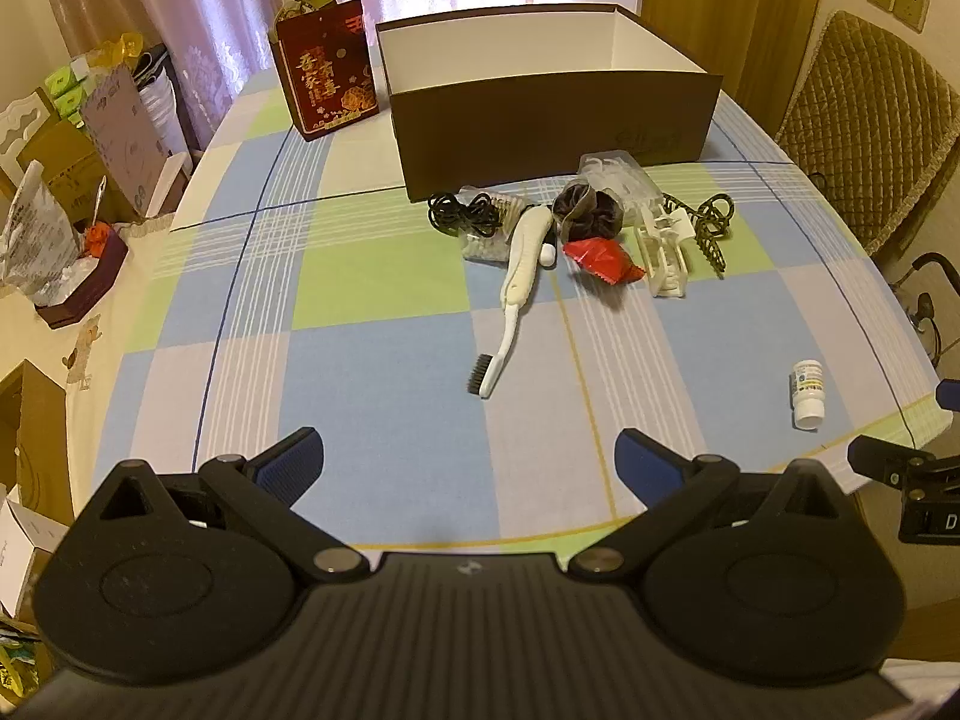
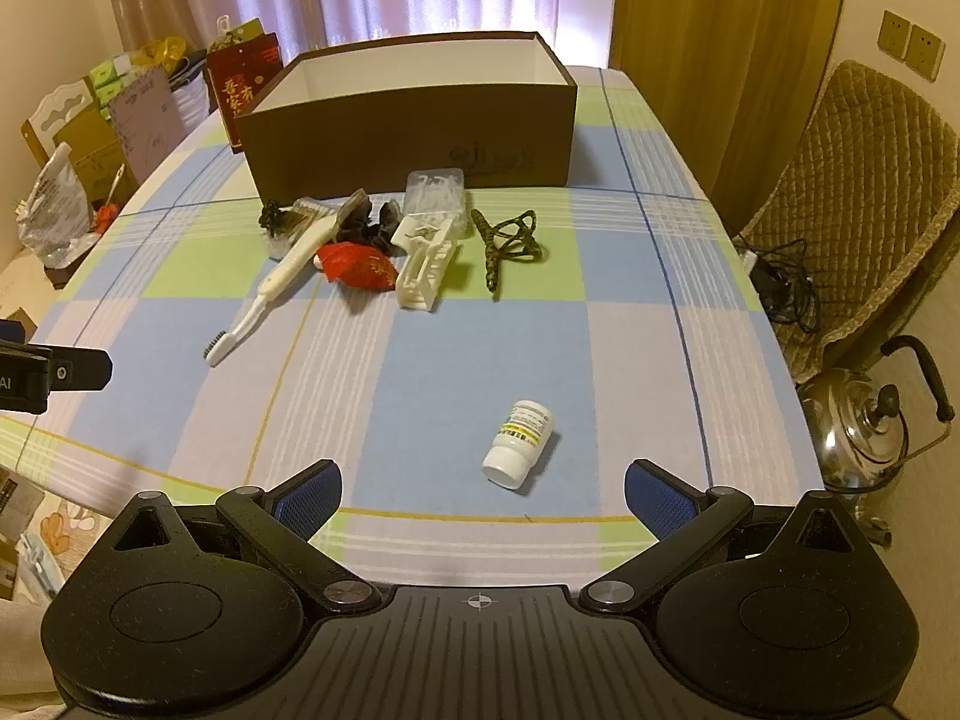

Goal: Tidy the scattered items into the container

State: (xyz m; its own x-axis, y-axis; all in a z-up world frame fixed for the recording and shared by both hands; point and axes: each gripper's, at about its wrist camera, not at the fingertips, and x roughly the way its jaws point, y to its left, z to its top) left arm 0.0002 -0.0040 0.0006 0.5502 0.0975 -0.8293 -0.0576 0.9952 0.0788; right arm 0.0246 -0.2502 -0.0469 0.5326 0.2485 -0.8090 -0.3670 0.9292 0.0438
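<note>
Both of my claws hang above the near edge of the table (image 1: 384, 396), which is covered by a checked cloth of blue, green and lilac. My left claw (image 1: 470, 462) has its blue-padded fingers (image 1: 294, 459) spread wide with nothing between them. My right claw (image 2: 483, 495) is likewise spread wide and empty.

The container, a brown cardboard box (image 1: 552, 120) with a white interior and no lid, stands toward the far edge of the table. A dark red gift bag (image 1: 327, 75) stands upright just to its left.

The scattered items lie in a loose cluster on the cloth just in front of the box's near wall:
- a white toothbrush (image 1: 519, 294) with dark bristles, its head pointing toward the near edge;
- a tangle of black hair ties (image 1: 465, 213) on a clear packet;
- a brown scrunchie (image 1: 585, 210);
- a red wrapper (image 1: 603, 261), touching the scrunchie;
- a white plastic clip (image 1: 663, 246);
- a clear box of floss picks (image 2: 435, 192), closest to the container;
- a green patterned cord (image 2: 507, 240), at the right of the cluster.

A small white pill bottle (image 2: 521, 443) lies on its side well apart from the cluster, near the near edge, just ahead of my right claw.

A padded chair (image 2: 864, 192) stands past the right edge of the table.
</note>
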